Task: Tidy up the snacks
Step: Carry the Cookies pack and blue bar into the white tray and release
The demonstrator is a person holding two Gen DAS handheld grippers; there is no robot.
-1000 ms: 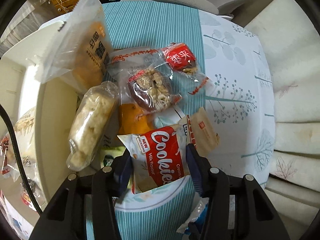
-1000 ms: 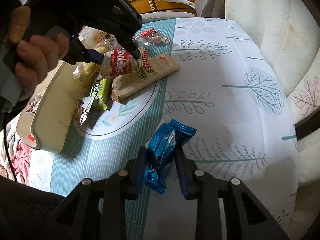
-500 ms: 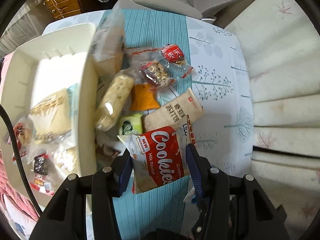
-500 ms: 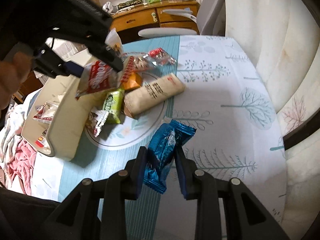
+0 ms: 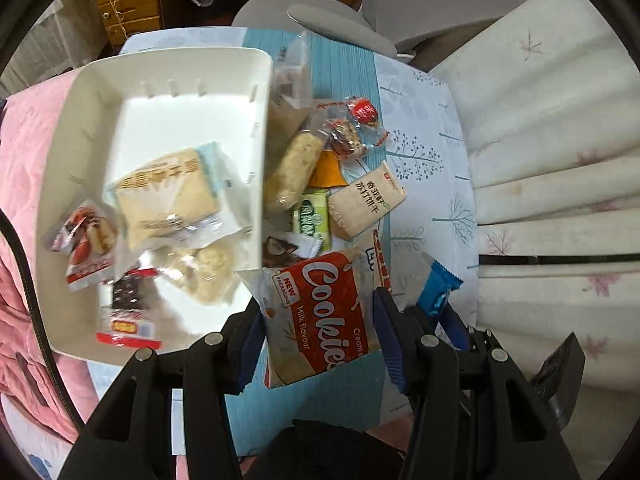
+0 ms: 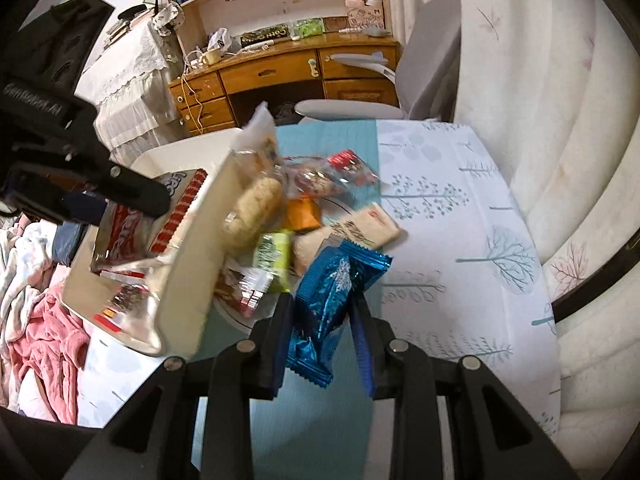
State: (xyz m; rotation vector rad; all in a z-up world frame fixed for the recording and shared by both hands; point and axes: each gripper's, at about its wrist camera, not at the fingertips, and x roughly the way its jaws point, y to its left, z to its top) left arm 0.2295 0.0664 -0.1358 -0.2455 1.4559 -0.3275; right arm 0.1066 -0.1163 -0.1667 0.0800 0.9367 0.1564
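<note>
Left hand-held gripper (image 5: 318, 332) grips cookie packet (image 5: 320, 316); right hand-held gripper (image 6: 322, 334) blue packet (image 6: 334, 296).

- red Cookies pack (image 5: 324, 316) clamped upright between the left tool's pads
- crinkly blue wrapper (image 6: 334, 292) pinched in the right tool, just right of the white tray (image 5: 168, 76)

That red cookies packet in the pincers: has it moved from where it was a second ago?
Yes. The cookies packet has been carried left, off the snack pile, toward the white bin.

Dim indoor light; blurred, fisheye-warped
</note>
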